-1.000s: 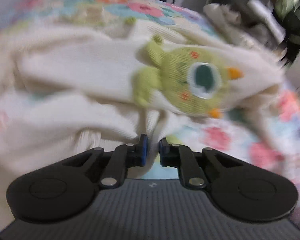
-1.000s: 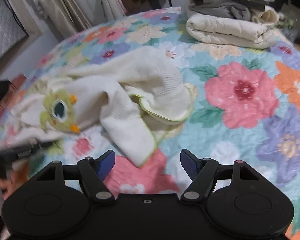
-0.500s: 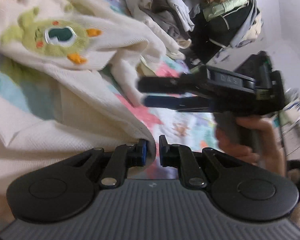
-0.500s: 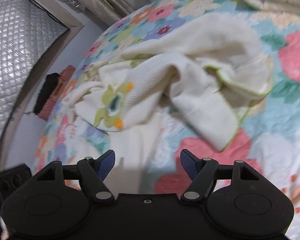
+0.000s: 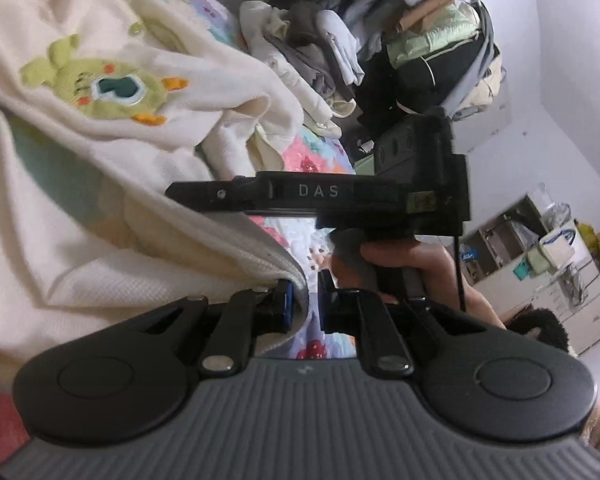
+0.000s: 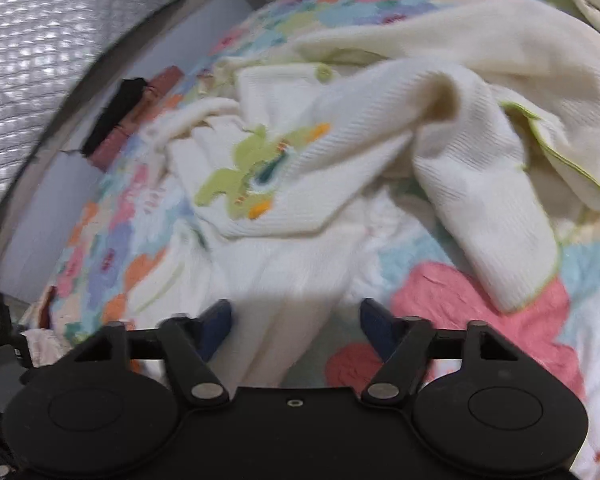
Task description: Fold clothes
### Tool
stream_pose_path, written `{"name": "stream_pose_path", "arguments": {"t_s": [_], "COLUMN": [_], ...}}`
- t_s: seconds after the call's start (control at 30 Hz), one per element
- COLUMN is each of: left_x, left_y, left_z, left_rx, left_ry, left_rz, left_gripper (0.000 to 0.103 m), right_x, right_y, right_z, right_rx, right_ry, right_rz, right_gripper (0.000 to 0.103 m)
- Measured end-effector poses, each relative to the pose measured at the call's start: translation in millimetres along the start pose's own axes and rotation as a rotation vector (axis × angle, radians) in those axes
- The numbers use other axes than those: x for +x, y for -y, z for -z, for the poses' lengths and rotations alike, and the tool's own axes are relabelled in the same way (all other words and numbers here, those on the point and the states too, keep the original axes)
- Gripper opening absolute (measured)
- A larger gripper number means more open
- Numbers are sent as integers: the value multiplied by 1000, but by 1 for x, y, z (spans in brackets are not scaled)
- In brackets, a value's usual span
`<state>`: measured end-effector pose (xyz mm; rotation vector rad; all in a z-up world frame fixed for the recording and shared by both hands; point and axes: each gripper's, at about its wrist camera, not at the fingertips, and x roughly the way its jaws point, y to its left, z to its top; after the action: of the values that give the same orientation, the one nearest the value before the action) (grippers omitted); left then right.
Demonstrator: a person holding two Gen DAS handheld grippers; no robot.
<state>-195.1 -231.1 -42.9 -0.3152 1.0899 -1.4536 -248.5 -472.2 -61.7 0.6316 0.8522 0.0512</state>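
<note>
1. Lower centre of the left wrist view: my left hand-held gripper (image 5: 302, 312) is clamped on the ribbed hem of a cream knit sweater (image 5: 100, 216), the blue pads pinching a fold of the cloth between them.

2. Bottom of the right wrist view: my right hand-held gripper (image 6: 296, 324) has just been closing, yet its jaws stand apart, with a band of the sweater's cloth running up between them and neither pad pressing on it that I can see.

3. Middle of the left view: my right hand (image 5: 396, 256) shows below its black tool, which reaches leftward toward the cloth.

4. Mid-frame in both views: the sweater lies crumpled on the bed's flowered quilt (image 6: 480, 300), its green monster patch (image 6: 256, 172) facing up and one sleeve (image 6: 480, 208) flopped toward the lower right.

5. Far upper part of the left view: a stack of folded clothes (image 5: 312, 52) waits at the bed's far side.

6. My reading: this is the opening step, taking a two-point hold on the hem. Next, I judge, the right jaws must close on the same edge, then both hands lift and spread the garment flat before any fold.
</note>
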Motion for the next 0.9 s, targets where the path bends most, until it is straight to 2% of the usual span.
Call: {"name": "stream_pose_path", "arguments": {"t_s": [0.03,0.13,0.17,0.23,0.27,0.33,0.37,0.4,0.53,0.6,0.77,0.83,0.9], "left_x": [-2,-10,-14,-26,-34,-49,-60,-70,-89,-87,-67,-60,-57], "left_y": [-3,-8,-7,-4,0,1,-2,-7,-41,-53,-55,-47,-34], "left_z": [-1,-7,-9,-12,-14,-17,-17,-18,-21,-22,-22,-28,-39], "left_rx": [-16,-45,-47,-33,-10,11,4,-18,-168,-231,-224,-165,-54], "left_ry": [4,34,48,74,90,133,161,198,262,281,217,157,97], "left_rz": [0,-3,-7,-22,-43,-76,-86,-91,-70,-87,-206,-292,-408], "left_gripper": [11,11,12,13,16,29,41,46,46,46,46,47,48], "right_x": [-1,-20,-28,-46,-54,-66,-71,-77,-79,-78,-65,-58,-49], "right_y": [-4,-29,-37,-40,-42,-47,-49,-51,-58,-59,-56,-48,-41], "right_z": [-1,-2,-3,-7,-8,-7,-6,-5,5,7,5,6,9], "right_rx": [-19,-159,-209,-203,-200,-212,-224,-236,-296,-307,-246,-197,-156], "right_ry": [2,85,124,189,220,257,272,285,267,251,214,189,152], "right_rz": [-27,-29,-19,-25,-28,-19,-12,-6,-3,-4,61,77,88], "right_gripper": [19,13,12,12,11,11,11,11,10,10,14,18,35]}}
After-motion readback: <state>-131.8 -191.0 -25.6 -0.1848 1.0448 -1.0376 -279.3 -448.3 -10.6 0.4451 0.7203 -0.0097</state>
